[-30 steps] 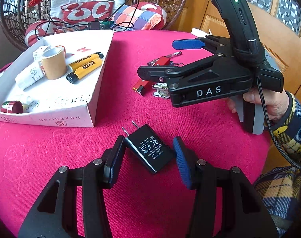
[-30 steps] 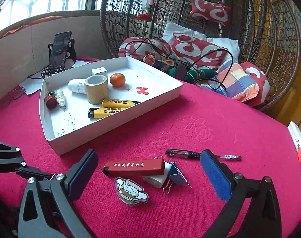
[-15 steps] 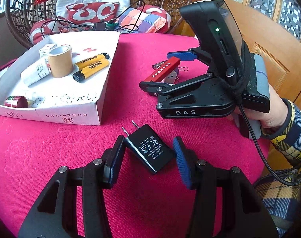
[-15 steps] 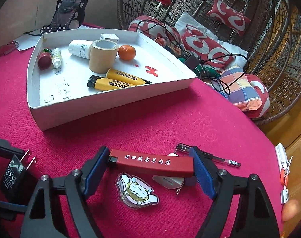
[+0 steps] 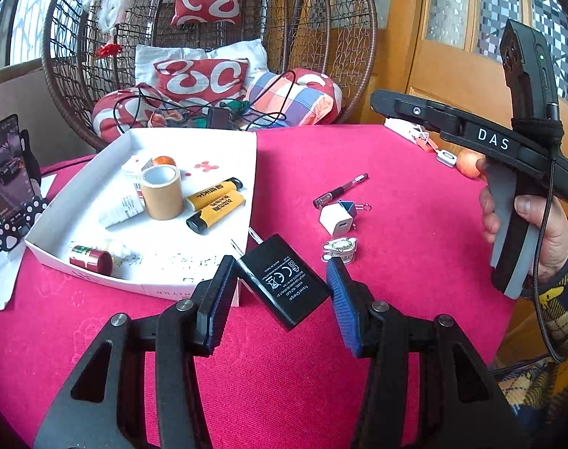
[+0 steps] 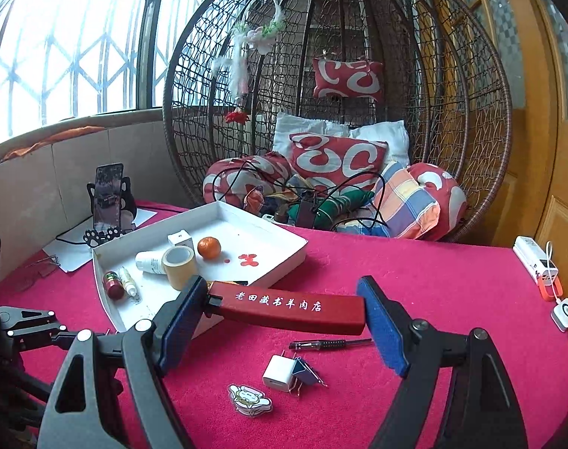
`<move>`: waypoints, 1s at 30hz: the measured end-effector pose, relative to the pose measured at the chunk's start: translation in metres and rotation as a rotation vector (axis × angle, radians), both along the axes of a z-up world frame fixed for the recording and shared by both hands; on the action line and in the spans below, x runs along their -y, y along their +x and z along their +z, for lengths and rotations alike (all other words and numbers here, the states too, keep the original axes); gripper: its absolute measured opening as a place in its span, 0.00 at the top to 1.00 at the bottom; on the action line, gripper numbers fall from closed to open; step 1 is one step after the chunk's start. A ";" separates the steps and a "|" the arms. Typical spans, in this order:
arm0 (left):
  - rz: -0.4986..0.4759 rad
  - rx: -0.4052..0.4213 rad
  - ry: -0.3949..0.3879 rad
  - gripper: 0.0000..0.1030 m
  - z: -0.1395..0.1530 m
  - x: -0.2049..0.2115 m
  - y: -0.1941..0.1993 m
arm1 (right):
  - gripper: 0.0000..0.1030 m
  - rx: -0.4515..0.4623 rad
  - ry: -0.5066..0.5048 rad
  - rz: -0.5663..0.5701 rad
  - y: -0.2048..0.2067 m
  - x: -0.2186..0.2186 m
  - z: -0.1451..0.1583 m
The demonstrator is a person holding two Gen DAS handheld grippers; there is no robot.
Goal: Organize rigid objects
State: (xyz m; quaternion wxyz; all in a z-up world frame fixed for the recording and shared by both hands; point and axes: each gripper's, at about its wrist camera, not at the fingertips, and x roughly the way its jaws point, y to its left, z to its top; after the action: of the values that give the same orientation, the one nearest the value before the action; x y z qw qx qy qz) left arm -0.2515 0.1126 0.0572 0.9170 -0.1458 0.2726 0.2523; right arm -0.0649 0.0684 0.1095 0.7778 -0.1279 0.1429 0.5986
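I'm clamping the left gripper point(image 5: 280, 292) on the black charger point(image 5: 282, 286), pinched corner to corner, prongs pointing at the white tray point(image 5: 246, 172); charger is hanging above the red tablecloth point(image 5: 396, 224) just off the tray's near corner. I'm clamping the right gripper point(image 6: 284, 321) end to end on the long red lighter point(image 6: 287, 307), which is riding level above the cloth beside the tray's near wall. Both loads are heading for the tray, I judge. The diagonal pinch looks twist-prone, so I'm planning to keep the squeeze firm, clear the wall, then lower flat before letting go. Beyond the grippers, the white plug cube point(image 6: 278, 372), binder clip point(image 6: 302, 370), sticker point(image 6: 249, 400) and pen point(image 6: 329, 344) are waiting on the cloth. Farther in the tray, free floor is showing past the tape roll point(image 6: 179, 265) and orange point(image 6: 209, 247).
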 end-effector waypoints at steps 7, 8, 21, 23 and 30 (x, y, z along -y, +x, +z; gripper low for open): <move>0.068 0.047 0.024 0.52 0.014 -0.011 -0.016 | 0.20 -0.030 0.059 -0.005 0.000 0.007 0.012; 0.073 0.049 0.023 0.52 0.014 -0.012 -0.017 | 0.20 -0.033 0.055 -0.003 0.000 0.006 0.011; 0.113 0.067 0.010 0.52 0.013 -0.016 -0.028 | 0.20 -0.051 0.041 0.010 -0.006 0.005 0.007; 0.120 0.069 0.006 0.52 0.012 -0.018 -0.029 | 0.20 -0.056 0.037 0.012 -0.006 0.003 0.006; 0.132 0.067 -0.008 0.52 0.009 -0.021 -0.030 | 0.20 -0.066 0.023 0.017 -0.004 0.000 0.003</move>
State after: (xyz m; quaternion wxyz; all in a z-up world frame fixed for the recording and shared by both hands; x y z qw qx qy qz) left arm -0.2815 0.1336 0.0661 0.9063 -0.1753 0.2327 0.3060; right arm -0.0693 0.0683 0.1130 0.7688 -0.1002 0.1607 0.6108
